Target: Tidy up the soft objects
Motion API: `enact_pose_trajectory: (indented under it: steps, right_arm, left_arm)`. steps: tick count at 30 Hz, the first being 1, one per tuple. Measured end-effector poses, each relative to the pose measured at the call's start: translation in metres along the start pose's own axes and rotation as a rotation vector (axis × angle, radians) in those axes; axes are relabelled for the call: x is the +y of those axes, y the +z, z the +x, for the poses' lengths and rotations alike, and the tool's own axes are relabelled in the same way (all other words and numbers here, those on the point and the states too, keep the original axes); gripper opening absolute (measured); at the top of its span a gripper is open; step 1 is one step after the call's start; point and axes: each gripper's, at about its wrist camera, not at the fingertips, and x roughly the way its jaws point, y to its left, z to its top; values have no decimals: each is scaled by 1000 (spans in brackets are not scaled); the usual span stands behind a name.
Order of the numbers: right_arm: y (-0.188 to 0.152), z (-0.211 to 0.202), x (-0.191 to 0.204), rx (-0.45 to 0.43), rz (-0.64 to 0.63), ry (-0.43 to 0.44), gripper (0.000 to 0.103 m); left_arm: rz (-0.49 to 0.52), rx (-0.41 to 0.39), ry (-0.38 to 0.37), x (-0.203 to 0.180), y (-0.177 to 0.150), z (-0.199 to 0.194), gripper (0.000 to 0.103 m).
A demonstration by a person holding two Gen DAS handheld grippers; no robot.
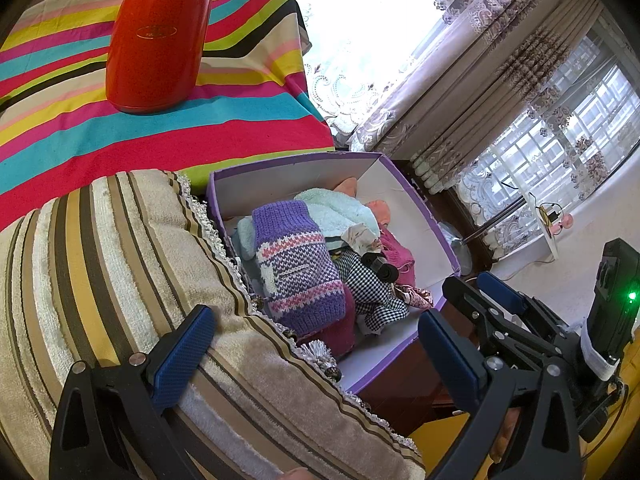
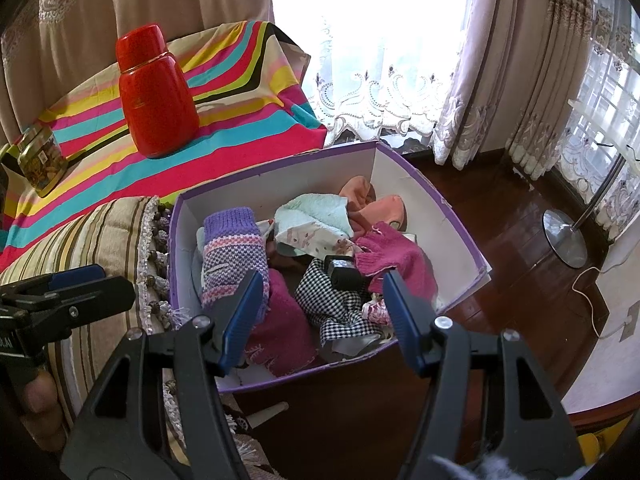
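Note:
A purple-edged white box [image 1: 416,216] [image 2: 436,220] holds several soft items: a purple knitted piece [image 1: 296,264] [image 2: 232,252], a mint towel [image 1: 340,208] [image 2: 316,212], a black-and-white checked cloth [image 1: 368,284] [image 2: 332,300], magenta knitwear [image 2: 396,256] and orange cloth [image 2: 360,192]. My left gripper [image 1: 316,356] is open and empty, over the striped cushion [image 1: 100,264] beside the box. My right gripper [image 2: 320,312] is open and empty, just above the box's near edge. It also shows in the left wrist view [image 1: 476,292].
A red flask [image 1: 160,40] [image 2: 156,96] stands on the rainbow-striped cloth [image 1: 60,128] [image 2: 240,120] behind the box. A small tin [image 2: 40,160] sits at the left. Curtains [image 2: 500,60], wooden floor [image 2: 500,232] and a lamp base [image 2: 564,236] lie to the right.

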Motion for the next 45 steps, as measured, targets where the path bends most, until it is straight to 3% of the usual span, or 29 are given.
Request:
enact_pose_trajectory:
  steps: [45]
  right_arm:
    - [-3, 1, -2, 5, 2, 3, 66]
  left_arm:
    - [0, 0, -3, 2, 0, 0, 103]
